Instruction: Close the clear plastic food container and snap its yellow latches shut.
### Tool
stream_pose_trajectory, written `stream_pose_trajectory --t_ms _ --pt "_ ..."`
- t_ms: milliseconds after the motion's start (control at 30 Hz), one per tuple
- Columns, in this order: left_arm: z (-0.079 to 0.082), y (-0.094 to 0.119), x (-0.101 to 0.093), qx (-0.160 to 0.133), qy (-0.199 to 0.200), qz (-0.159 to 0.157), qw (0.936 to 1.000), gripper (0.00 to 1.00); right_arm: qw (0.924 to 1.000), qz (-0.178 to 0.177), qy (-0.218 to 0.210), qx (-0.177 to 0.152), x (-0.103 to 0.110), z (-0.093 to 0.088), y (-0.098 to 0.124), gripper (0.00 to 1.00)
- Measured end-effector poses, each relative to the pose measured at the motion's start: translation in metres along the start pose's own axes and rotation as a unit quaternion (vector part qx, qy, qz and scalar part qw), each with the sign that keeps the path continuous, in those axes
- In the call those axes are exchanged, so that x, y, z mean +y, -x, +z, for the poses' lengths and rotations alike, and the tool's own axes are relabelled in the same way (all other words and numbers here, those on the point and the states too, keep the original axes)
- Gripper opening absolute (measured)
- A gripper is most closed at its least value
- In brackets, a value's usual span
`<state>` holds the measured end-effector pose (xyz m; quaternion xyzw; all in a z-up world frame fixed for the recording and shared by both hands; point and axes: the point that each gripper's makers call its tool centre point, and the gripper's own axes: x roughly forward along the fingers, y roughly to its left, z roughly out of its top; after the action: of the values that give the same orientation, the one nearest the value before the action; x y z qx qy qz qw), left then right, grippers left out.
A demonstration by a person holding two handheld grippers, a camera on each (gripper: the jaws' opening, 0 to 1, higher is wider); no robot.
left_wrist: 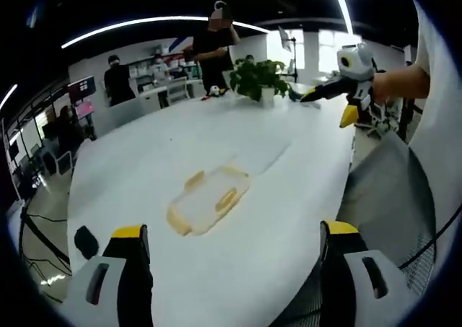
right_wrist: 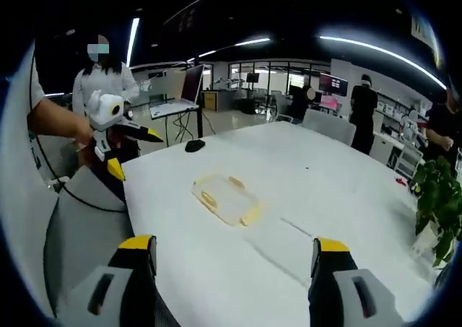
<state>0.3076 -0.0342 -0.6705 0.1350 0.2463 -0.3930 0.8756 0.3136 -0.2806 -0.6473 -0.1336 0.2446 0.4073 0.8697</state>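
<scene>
Seemingly poised to begin, both the left gripper [left_wrist: 229, 251] and right gripper [right_wrist: 229, 263] hover jaws spread, well back from the container [left_wrist: 208, 199] lying untouched mid-table [left_wrist: 144, 168].

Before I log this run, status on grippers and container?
Both grippers open, raised off the table. Left gripper, right gripper hold nothing. Container lies untouched mid-table. Nothing in the way.

no text we can read anywhere, wall screens [right_wrist: 334, 82] too small & blurred for us to make out, container [left_wrist: 208, 199] carries no label we can see
</scene>
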Motion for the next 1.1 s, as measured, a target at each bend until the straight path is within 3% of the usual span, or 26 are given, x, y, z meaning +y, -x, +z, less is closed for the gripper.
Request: stream_pose_trajectory --t_ms 200,533,767,1100 --pt "-0.004 -0.004 0.005 0.015 -0.008 -0.019 0.9997 0.95 0.9997 0.012 0.023 0.000 -0.003 0.009 -0.009 0.88" --pt "0.003 -0.012 0.015 0.010 -0.017 -0.042 0.9989 0.98 0.9993 0.019 0.028 -0.018 -0.017 0.028 -0.027 0.90" --pt "0.000 -0.023 0.024 0.025 -0.033 -0.052 0.9978 0.97 0.9986 0.033 0.039 -0.016 -0.017 0.034 -0.040 0.96" --pt "0.000 -0.041 0.043 0.042 -0.051 -0.071 0.9953 0.96 0.9957 0.044 0.081 -0.008 -0.026 0.049 -0.063 0.97"
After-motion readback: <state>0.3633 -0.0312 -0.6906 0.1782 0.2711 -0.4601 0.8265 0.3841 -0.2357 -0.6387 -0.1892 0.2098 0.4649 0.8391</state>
